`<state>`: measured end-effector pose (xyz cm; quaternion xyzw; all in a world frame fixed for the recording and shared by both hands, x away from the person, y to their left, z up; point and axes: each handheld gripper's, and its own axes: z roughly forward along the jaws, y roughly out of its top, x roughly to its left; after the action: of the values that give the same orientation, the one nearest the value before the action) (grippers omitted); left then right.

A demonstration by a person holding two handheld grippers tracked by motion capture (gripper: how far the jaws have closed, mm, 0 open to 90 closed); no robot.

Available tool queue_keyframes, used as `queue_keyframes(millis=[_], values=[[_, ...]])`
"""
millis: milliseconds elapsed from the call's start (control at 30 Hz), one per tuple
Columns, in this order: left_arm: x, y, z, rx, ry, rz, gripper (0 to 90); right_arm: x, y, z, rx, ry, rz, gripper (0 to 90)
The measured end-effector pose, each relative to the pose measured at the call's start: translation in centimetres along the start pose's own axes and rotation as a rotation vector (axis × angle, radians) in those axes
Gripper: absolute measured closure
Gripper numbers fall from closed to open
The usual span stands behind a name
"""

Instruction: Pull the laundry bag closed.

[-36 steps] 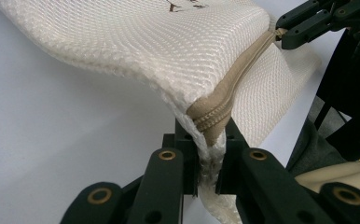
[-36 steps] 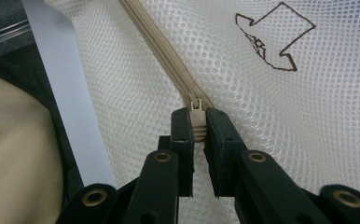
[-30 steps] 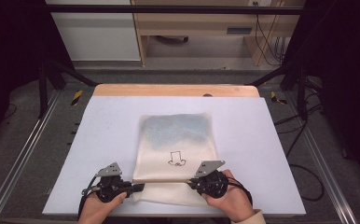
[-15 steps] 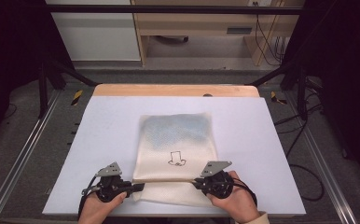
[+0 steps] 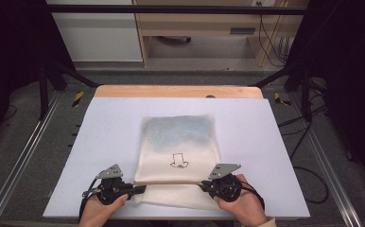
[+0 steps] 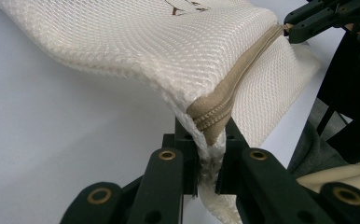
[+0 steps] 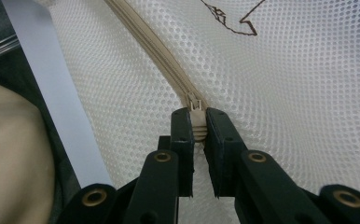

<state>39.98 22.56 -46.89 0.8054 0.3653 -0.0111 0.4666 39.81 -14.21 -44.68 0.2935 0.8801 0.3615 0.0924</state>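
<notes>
The left gripper (image 6: 209, 161) is clamping the mesh bag (image 5: 178, 151) corner while the right gripper (image 7: 197, 133) is pinching the zipper pull (image 7: 197, 112) between closed fingers, likely needing a steady pull along the zipper (image 6: 243, 70).

Mesh bag (image 5: 178, 156) on table (image 5: 100, 142) centre, left gripper (image 5: 140, 189) at its near-left corner, right gripper (image 5: 203, 185) near-right

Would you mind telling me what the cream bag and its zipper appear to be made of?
The bag looks like soft synthetic mesh, matte: a honeycomb of tiny holes shows, and it drapes limply. The zipper seems to be tan woven tape with a matching plastic-looking pull, though that is uncertain.
</notes>
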Motion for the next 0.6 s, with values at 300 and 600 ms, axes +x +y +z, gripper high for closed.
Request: queue_keyframes(millis=[300, 600], values=[[0.1, 0.0, 0.0, -0.002, 0.001, -0.001, 82.3, -0.5, -0.7, -0.6, -0.005, -0.010, 0.027, 82.0], [0.1, 0.0, -0.1, -0.002, 0.001, -0.004, 82.3, -0.8, -1.3, -1.0, -0.011, -0.016, 0.054, 81.9]])
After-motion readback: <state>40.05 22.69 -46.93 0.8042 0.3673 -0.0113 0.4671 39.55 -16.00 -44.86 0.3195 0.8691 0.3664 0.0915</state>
